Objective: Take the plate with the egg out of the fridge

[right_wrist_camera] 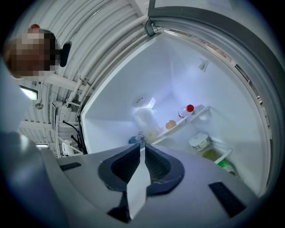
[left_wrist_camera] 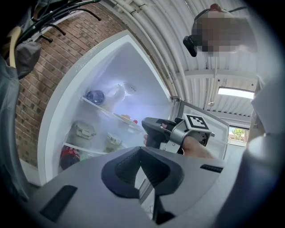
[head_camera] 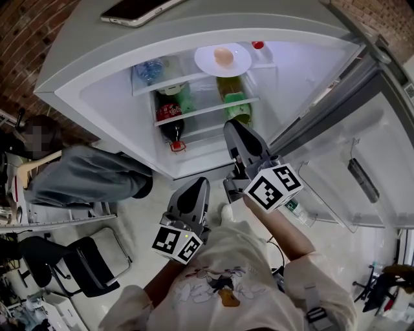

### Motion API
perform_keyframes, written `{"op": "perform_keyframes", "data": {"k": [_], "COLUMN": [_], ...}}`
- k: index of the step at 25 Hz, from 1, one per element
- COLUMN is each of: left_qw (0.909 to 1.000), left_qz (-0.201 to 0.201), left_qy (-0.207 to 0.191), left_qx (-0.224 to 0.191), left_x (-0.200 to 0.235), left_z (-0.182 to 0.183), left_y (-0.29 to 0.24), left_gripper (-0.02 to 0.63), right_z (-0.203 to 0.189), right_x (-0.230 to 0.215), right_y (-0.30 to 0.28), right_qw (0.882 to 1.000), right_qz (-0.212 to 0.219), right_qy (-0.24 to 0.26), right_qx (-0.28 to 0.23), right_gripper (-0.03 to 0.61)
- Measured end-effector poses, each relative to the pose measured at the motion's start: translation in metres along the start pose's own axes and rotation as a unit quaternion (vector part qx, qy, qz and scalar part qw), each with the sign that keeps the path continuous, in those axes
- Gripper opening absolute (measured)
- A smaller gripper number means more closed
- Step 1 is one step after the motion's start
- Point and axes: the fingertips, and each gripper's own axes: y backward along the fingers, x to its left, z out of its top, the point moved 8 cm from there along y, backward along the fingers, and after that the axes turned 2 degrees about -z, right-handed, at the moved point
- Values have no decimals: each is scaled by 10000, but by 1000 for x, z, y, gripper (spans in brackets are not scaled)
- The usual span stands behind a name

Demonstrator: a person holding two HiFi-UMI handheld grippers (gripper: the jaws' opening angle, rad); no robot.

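The white plate [head_camera: 208, 63] with a brown egg [head_camera: 224, 56] rests on the top shelf of the open fridge [head_camera: 97, 97]. My right gripper [head_camera: 233, 127] is shut and empty, pointing into the fridge at middle-shelf height, below the plate. My left gripper [head_camera: 197, 185] is also shut and empty, lower and outside the fridge. In the right gripper view the egg [right_wrist_camera: 170, 124] lies up and right of the closed jaws [right_wrist_camera: 142, 145]. The left gripper view shows the closed jaws [left_wrist_camera: 141, 149], the right gripper [left_wrist_camera: 153, 130] ahead and the egg [left_wrist_camera: 126, 117] beyond.
The fridge door [head_camera: 349, 161] stands open at right. Below the plate are a cola bottle [head_camera: 171, 119] and green bottles [head_camera: 236, 103]; a blue-capped container [head_camera: 150, 70] and a red-capped bottle [head_camera: 258, 45] share the top shelf. A phone [head_camera: 139, 10] lies on top. A person [head_camera: 84, 174] sits at left.
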Motion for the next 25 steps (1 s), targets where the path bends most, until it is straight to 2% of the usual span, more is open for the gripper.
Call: {"op": "perform_keyframes", "data": {"k": [8,19,25], "left_qw": [9999,9998,9997], "left_qz": [102,196,246], "left_qy": [-6,-62,-27], "left_qx": [-37,26,18], "left_x": [4,7,9], "left_z": [2,3,5], "left_y": [-2,-9,-11], "left_gripper": [-8,-7,-8], "right_z": [7,16,23], "right_x": [-8,-27,-36], "right_y": [-17,-44,-56], "right_qw": [9996,9950,9882], "right_qz": [-54,-124,-116], "right_qy": [-255,-972,-1515], "right_qx": [-54,-167,-206], "right_gripper": [35,35,35]}}
